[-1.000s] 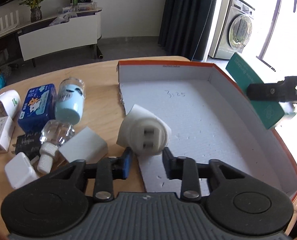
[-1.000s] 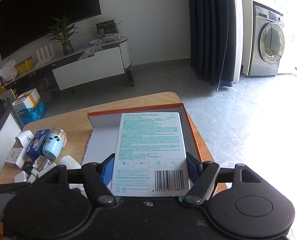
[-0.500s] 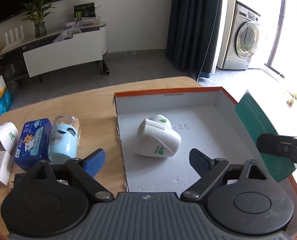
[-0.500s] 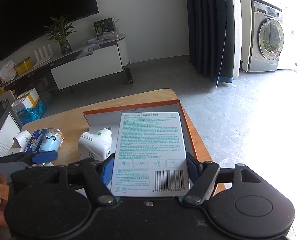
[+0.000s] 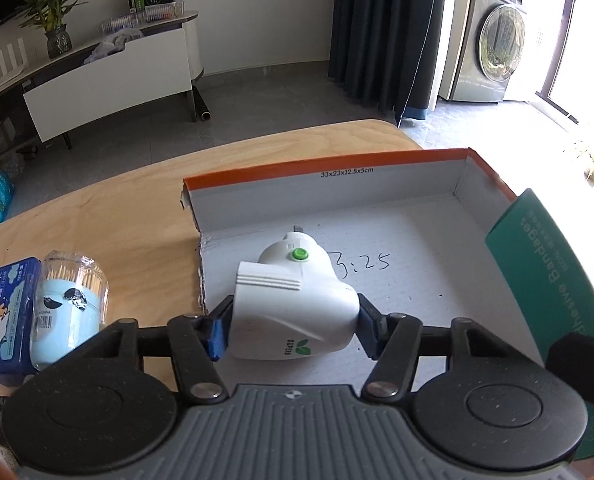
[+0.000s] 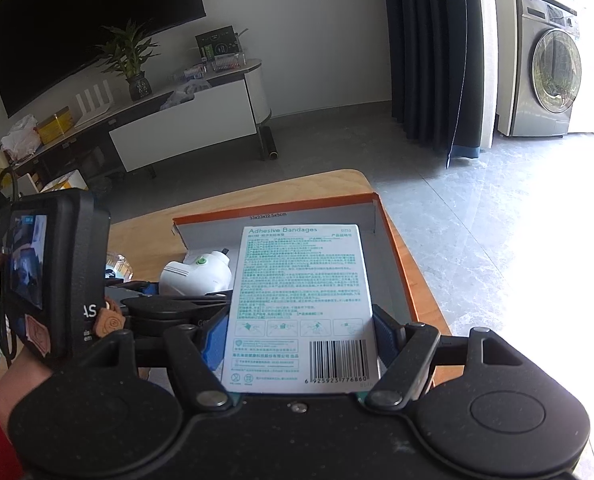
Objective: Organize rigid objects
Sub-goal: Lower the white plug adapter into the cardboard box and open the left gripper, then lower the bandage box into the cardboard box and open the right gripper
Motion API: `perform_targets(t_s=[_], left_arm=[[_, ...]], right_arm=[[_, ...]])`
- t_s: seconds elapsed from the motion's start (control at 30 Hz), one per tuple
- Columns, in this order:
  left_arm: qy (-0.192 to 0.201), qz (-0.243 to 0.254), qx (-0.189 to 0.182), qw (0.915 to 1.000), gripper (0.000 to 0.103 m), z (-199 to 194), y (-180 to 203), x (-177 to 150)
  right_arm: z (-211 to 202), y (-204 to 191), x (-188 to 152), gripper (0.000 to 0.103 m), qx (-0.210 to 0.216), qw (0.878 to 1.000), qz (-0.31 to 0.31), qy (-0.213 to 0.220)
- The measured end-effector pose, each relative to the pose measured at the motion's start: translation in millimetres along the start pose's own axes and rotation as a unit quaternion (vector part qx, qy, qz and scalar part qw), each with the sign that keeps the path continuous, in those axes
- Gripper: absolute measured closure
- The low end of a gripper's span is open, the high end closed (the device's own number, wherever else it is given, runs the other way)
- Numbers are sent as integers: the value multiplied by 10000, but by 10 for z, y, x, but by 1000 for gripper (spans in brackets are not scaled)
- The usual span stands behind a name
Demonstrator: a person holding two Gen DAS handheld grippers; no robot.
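Rigid objects here are a white plug-in device point(image 5: 293, 312), a box of adhesive bandages point(image 6: 301, 308), and a few items waiting on the wooden table point(image 5: 137, 208). The plug-in device, with a green button on top and a green leaf logo on its side, sits between the blue pads of the left gripper point(image 5: 293, 330); both pads press its flanks, so the jaws are closed on it at a medium spread. It is over the near left part of the orange-rimmed cardboard box point(image 5: 325, 164), whose white floor bears the handwritten "3:25"; whether the device rests on that floor or is held just above it cannot be told.

Only the left wrist view shows the things left of the box: a clear tub of toothpicks point(image 5: 71, 308) with a pale blue label lying on its side, and just left of it, touching or nearly so, a dark blue packet point(image 5: 7, 316) with a cartoon print. That view catches the bandage box only as a green face at the right edge.

The right wrist view shows its white printed back, headed "Adhesive Bandages" with a barcode at the near end. The right gripper point(image 6: 299, 338) has its jaws closed on the box's near sides, holding it tilted over the right half of the cardboard box. The same view shows the left gripper's camera body at the left, and the device beyond it, inside the box.
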State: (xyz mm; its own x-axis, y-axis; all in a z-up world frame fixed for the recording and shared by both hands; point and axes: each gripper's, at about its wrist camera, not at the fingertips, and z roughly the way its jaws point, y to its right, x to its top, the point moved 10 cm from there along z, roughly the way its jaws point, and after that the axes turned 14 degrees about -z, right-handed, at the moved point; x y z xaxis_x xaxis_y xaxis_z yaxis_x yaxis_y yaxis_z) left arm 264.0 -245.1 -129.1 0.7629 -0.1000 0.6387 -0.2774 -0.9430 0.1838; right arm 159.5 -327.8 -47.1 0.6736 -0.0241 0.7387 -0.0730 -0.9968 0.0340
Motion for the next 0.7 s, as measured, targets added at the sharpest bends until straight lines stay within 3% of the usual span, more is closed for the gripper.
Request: perform_targets(t_s=[0.3,0.7], left_arm=[[282,-347,-307,9985,42,-232,9,247],[316,-350,-336,9983,42,-233,83,324]], right_arm=[[181,69,207,19,156,9998,-91,14],[340,166,338,19,31,9998,-151,-92]])
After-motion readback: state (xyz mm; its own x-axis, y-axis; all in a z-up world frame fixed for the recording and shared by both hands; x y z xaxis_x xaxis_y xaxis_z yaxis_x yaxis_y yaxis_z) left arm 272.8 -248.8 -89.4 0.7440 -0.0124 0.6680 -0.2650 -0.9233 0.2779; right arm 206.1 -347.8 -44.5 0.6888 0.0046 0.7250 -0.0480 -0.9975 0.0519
